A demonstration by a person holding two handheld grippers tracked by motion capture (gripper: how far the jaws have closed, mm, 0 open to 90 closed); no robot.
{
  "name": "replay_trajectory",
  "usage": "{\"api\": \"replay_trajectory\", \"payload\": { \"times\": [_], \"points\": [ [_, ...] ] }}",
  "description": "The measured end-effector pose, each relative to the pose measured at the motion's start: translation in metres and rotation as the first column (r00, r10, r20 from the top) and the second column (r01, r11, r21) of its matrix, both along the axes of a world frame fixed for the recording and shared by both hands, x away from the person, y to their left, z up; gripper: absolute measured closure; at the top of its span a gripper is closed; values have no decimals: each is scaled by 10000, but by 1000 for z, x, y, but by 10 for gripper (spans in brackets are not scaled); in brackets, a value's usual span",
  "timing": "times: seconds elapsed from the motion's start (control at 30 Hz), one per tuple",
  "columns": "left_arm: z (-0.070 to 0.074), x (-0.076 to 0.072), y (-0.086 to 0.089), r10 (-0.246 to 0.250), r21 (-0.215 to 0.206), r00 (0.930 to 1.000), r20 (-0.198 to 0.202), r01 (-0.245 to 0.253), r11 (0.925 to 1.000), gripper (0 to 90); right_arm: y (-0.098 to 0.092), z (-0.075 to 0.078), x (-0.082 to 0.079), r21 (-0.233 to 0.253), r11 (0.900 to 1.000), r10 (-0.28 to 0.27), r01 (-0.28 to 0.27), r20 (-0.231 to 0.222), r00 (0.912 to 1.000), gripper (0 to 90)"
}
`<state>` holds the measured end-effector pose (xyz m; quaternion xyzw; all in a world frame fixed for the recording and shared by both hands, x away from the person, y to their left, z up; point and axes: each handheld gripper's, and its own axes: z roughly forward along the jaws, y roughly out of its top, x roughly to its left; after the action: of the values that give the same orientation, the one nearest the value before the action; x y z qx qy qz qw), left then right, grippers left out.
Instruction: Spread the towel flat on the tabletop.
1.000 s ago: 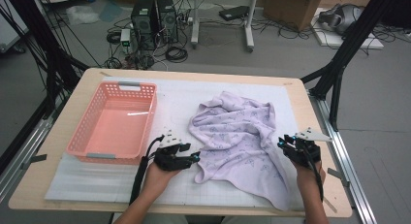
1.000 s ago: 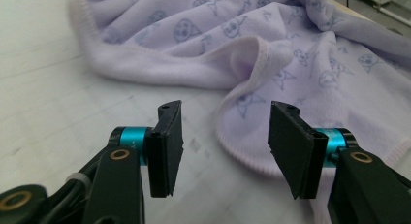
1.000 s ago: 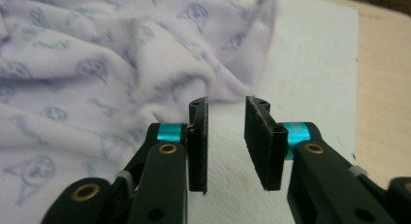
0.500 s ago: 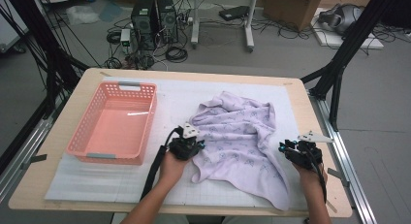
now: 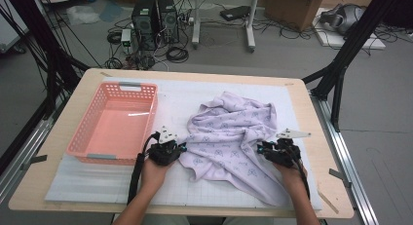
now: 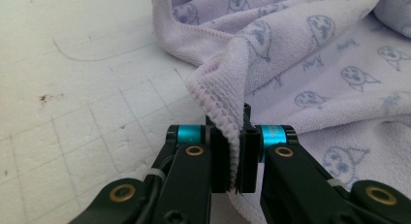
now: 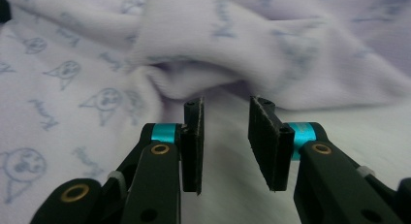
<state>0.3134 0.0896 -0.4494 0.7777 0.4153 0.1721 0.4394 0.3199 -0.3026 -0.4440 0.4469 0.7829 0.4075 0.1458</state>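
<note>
Towel (image 5: 229, 137) hem's pinched in our left gripper (image 6: 233, 151); right gripper (image 7: 225, 132) gapes at a fold mid-table, needs closing next.

A lab: computer towers (image 5: 156, 20), tangled floor cables (image 5: 175, 53), black rig frames (image 5: 350, 45).

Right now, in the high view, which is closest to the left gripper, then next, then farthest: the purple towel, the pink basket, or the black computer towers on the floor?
1. Purple towel: its edge is pinched in the left gripper.
2. Pink basket: just beside it, to its left on the table.
3. Black computer towers: far off on the floor, beyond the table's far edge.
</note>
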Motion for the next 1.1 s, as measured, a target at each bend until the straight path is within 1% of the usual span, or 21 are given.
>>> {"api": "replay_trajectory", "payload": {
  "times": [0.1, 0.17, 0.2, 0.23, 0.33, 0.4, 0.43, 0.47, 0.5, 0.53, 0.57, 0.6, 0.67, 0.73, 0.8, 0.87, 0.9, 0.97, 1.0, 1.03, 1.1],
  "points": [
    [0, 0, 0, -46, -38, 10000, 2, 46, 10000, 866, 19, -4, 3, -375, 9979, 518, -521, -105, 9986, 683],
    [0, -1, 0, -56, -49, 10000, 24, 56, 10000, 865, 24, -3, 2, -654, 9940, 876, -875, -13, 9962, 855],
    [0, -1, 0, -78, -74, 10000, 10, 78, 9999, 866, 24, 0, 1, -1030, 9912, 857, -837, 159, 9962, 872],
    [0, -1, 0, -143, -78, 9999, 26, 144, 9999, 866, 23, 3, 0, -1353, 9890, 647, -601, 299, 9975, 876],
    [0, -2, -4, -395, -134, 9992, -34, 394, 9991, 867, 8, 13, -3, -1334, 9907, -203, 281, 597, 9980, 875],
    [-1, -3, -8, -455, -60, 9990, -54, 454, 9989, 868, 2, 17, -6, -1573, 9845, -679, 775, 653, 9956, 869],
    [-1, -4, -9, -296, 79, 9996, -13, 297, 9995, 870, 1, 17, -6, -1706, 9805, -887, 978, 602, 9942, 893],
    [-1, -3, -8, -253, -40, 9996, -78, 253, 9997, 870, 0, 16, -7, -2307, 9627, -1291, 1416, 682, 9893, 888],
    [-1, -3, -7, -253, -134, 9996, -100, 252, 9996, 870, -4, 14, -7, -2269, 9619, -1417, 1526, 638, 9879, 861],
    [-1, -3, -6, -255, -173, 9997, -67, 254, 9995, 870, -11, 14, -6, -1485, 9772, -1466, 1519, 462, 9881, 837],
    [-1, -3, -6, -282, -145, 9996, -48, 281, 9995, 869, -15, 16, -8, -906, 9844, -1463, 1507, 535, 9878, 825],
    [-1, -3, -7, -304, -82, 9995, -26, 303, 9995, 869, -17, 19, -10, -720, 9873, -1359, 1413, 745, 9879, 806],
    [-1, -3, -8, -286, -61, 9996, -35, 286, 9996, 869, -16, 23, -12, -306, 9946, -962, 993, 905, 9912, 773],
    [-1, -3, -7, -298, -75, 9996, -34, 298, 9995, 869, -10, 23, -12, 49, 9992, -396, 393, 766, 9963, 741],
    [-1, -4, -8, -301, -94, 9995, -11, 301, 9995, 868, -2, 19, -12, -80, 9998, 180, -176, 521, 9985, 710],
    [-1, -4, -8, -324, -84, 9995, 2, 324, 9994, 868, 7, 14, -10, -80, 9977, 679, -677, 283, 9973, 673],
    [-1, -4, -7, -330, -96, 9995, 6, 330, 9994, 868, 12, 11, -10, -76, 9961, 875, -874, 166, 9960, 668],
    [-1, -4, -7, -371, -69, 9993, -5, 371, 9993, 868, 19, 6, -7, -321, 9940, 1042, -1044, -61, 9945, 679],
    [-1, -4, -7, -340, -110, 9994, 5, 340, 9994, 868, 21, 4, -6, -375, 9934, 1080, -1086, -171, 9940, 722],
    [-1, -4, -7, -348, -117, 9994, -3, 348, 9993, 868, 22, 1, -4, -417, 9923, 1147, -1164, -417, 9925, 821],
    [-1, -4, -7, -353, -148, 9994, 0, 353, 9993, 868, 19, 3, -5, -535, 9919, 1144, -1156, -248, 9931, 867]
  ]
}}
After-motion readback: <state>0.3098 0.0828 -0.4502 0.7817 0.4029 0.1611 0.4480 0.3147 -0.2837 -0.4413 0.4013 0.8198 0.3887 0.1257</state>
